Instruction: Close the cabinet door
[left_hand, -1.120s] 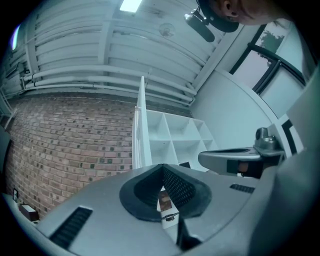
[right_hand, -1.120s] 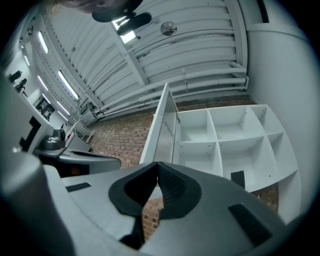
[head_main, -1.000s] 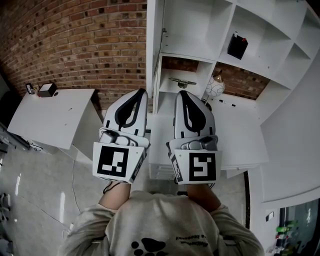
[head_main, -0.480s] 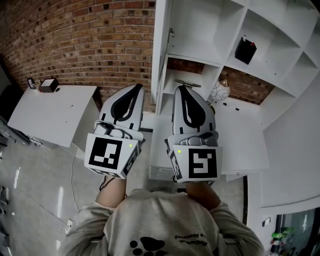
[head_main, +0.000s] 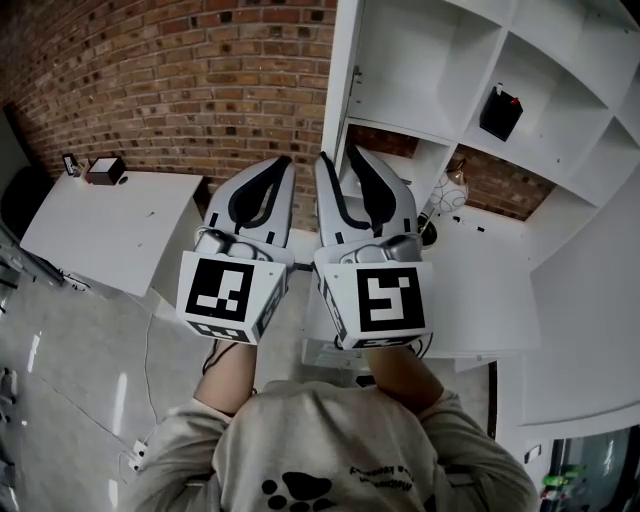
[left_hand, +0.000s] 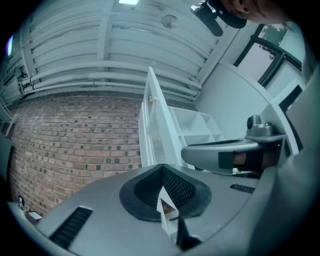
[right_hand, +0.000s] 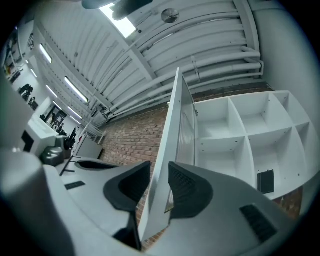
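Observation:
The white cabinet stands ahead with its shelves showing. Its door hangs wide open and shows edge-on. My right gripper is at the door's lower free edge with its jaws opening; in the right gripper view the door runs between the two pads of the right gripper, which do not clamp it. My left gripper is just left of it, shut on nothing. From the left gripper view, the left gripper has the door ahead and the right gripper beside it.
A brick wall runs behind. At the left stands a white table with a small dark device. A black box sits on a cabinet shelf, and a round vase sits lower down. White panels stand at the right.
The right gripper's jaws, closed before, have parted around the door's edge. Both grippers have moved forward and a little up, the right one shifting left toward the door.

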